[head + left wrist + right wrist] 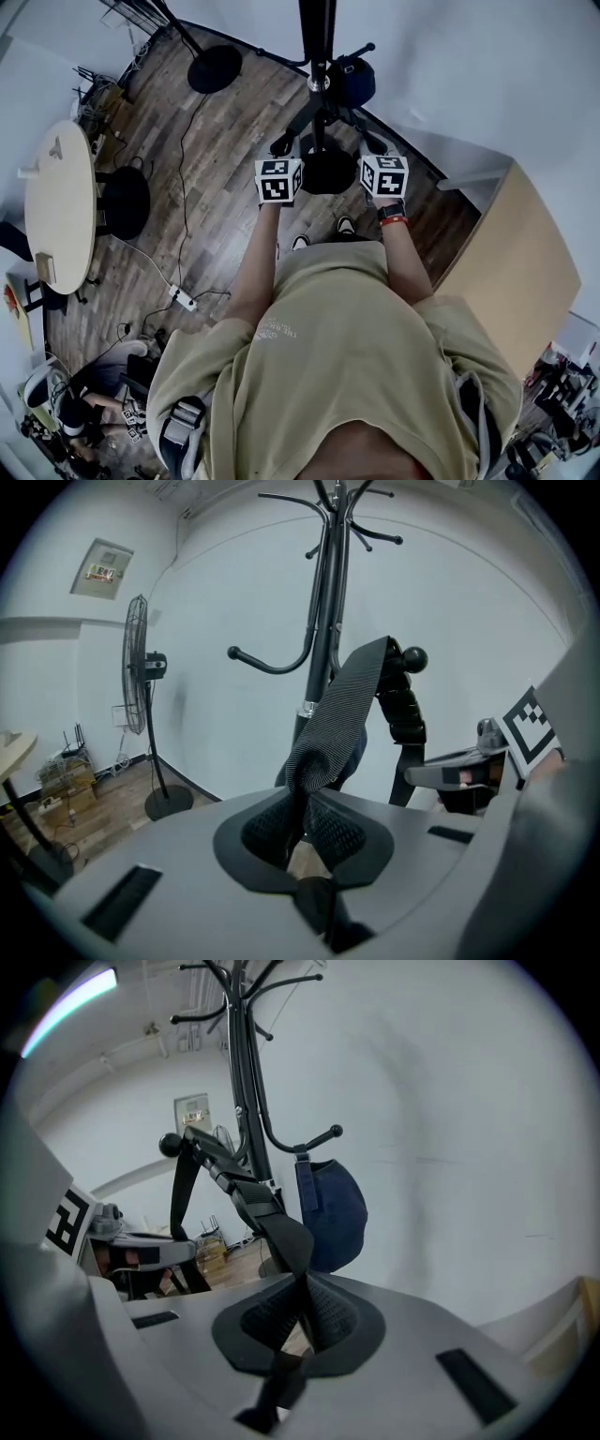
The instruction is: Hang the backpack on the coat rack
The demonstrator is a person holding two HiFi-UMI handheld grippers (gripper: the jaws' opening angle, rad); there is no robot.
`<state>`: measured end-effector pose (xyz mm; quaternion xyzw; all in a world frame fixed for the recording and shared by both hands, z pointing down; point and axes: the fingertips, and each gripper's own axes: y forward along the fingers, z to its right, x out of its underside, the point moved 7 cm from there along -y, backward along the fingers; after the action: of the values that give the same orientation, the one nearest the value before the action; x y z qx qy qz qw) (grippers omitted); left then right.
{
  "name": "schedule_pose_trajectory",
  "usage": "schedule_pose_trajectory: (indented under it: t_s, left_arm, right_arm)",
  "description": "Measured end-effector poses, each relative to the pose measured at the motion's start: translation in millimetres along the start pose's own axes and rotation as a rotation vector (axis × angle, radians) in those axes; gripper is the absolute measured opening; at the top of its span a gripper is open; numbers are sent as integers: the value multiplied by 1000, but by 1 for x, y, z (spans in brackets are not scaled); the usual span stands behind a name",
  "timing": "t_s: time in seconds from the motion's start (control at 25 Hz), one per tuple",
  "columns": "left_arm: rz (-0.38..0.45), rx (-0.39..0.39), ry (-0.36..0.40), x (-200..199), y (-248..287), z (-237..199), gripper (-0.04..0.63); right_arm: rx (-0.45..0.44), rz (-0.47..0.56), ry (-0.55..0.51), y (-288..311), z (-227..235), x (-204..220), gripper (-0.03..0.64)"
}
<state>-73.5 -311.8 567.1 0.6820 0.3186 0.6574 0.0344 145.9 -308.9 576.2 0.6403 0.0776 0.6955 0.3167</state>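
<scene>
**Both grippers clamped on backpack straps at the rack**

In the head view, the left gripper (281,150) and right gripper (377,148) sit side by side at upper centre, one on each side of the rack (318,56) pole. The navy backpack (352,81) is just right of the pole, near the top edge. In the left gripper view, the jaws are pinched shut on a strap (342,710). It rises from lower centre up and right to a ball-tipped hook (413,658). In the right gripper view, the jaws are likewise closed tight on the other strap (281,1232), which climbs up and left over the ball-tipped hook (171,1145). There the backpack (336,1211) hangs at centre, beside the pole and just below a curved hook (314,1141).
</scene>
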Motion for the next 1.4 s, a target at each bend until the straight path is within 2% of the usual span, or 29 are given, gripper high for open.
schedule_pose_trajectory:
  t_s: [0.12, 0.24, 0.52, 0.92, 1.0, 1.2, 1.4]
  left_arm:
    - [-21, 25, -15, 8, 10, 6, 37]
    - [-35, 54, 10, 14, 13, 19, 41]
    - [-69, 124, 10, 21, 24, 33, 83]
    - [-51, 147, 8, 21, 15, 37, 130]
    - [-42, 142, 3, 21, 12, 36, 133]
    - [-24, 129, -2, 24, 0, 37, 133]
    - [14, 122, 5, 18, -14, 37, 129]
  right_arm:
    - [3, -43, 19, 8, 2, 18, 18]
    - [-31, -54, 31, 12, 0, 34, 18]
    - [-74, -80, 22, 30, -20, 49, 23]
    - [-124, -74, 40, 34, -32, 52, 53]
    - [-135, -66, 41, 31, -35, 52, 25]
    - [-162, -23, 29, 18, -43, 48, 25]
    - [-162, 56, -2, -1, -47, 25, 25]
